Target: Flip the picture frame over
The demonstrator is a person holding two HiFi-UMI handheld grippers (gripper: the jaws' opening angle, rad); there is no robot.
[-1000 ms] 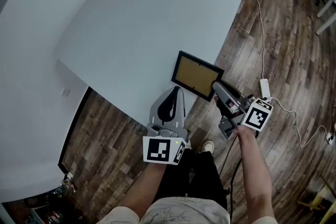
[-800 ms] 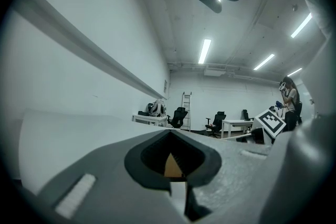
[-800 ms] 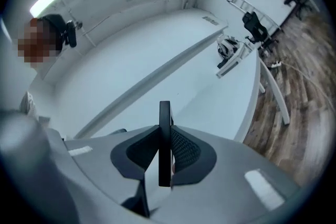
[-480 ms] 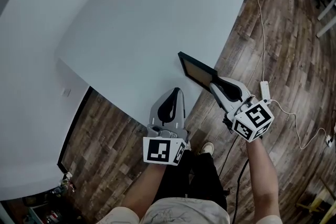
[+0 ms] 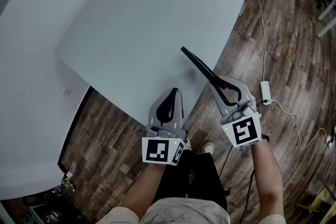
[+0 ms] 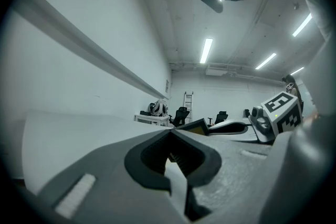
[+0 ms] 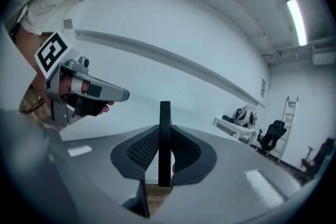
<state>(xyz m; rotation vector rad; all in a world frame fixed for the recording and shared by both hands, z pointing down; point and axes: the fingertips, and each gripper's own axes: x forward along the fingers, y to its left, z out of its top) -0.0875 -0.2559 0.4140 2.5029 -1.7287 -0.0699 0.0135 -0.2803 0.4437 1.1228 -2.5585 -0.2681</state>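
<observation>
Right tongs level, picture frame clamped edgewise

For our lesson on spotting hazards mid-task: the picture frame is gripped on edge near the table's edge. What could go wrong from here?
The right gripper pinches the thin picture frame by one edge; it could swivel or slip in the jaws.
It is held near the table edge, so a slip may drop it onto the wooden floor.
The left gripper is shut and apart from it, offering no support.
</observation>
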